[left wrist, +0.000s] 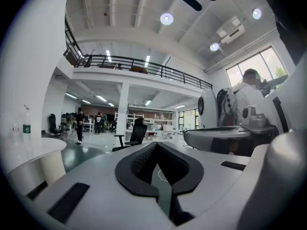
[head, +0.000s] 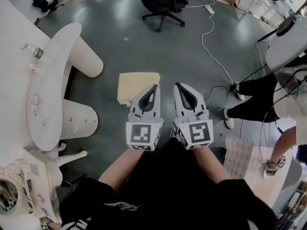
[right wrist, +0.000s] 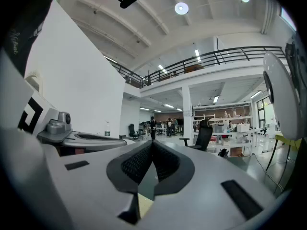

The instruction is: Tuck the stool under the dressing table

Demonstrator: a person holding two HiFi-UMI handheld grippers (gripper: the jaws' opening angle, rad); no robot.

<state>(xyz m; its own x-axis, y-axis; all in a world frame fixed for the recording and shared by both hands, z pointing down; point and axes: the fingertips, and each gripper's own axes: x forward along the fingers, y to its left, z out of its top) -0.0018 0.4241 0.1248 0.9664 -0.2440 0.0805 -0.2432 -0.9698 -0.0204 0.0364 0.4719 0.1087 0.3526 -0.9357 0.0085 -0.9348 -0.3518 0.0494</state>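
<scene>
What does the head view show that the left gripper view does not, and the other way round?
Only the head view shows the cream stool on the floor. Only the left gripper view shows the ceiling lamps and the balcony railing. Both show the left gripper with jaws shut and empty, the white dressing table and the black office chair.

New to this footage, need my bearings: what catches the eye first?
The left gripper and right gripper, both shut and empty, sit side by side at centre. Just beyond them a pale yellow stool stands on the grey floor, apart from the white dressing table at the left.
</scene>
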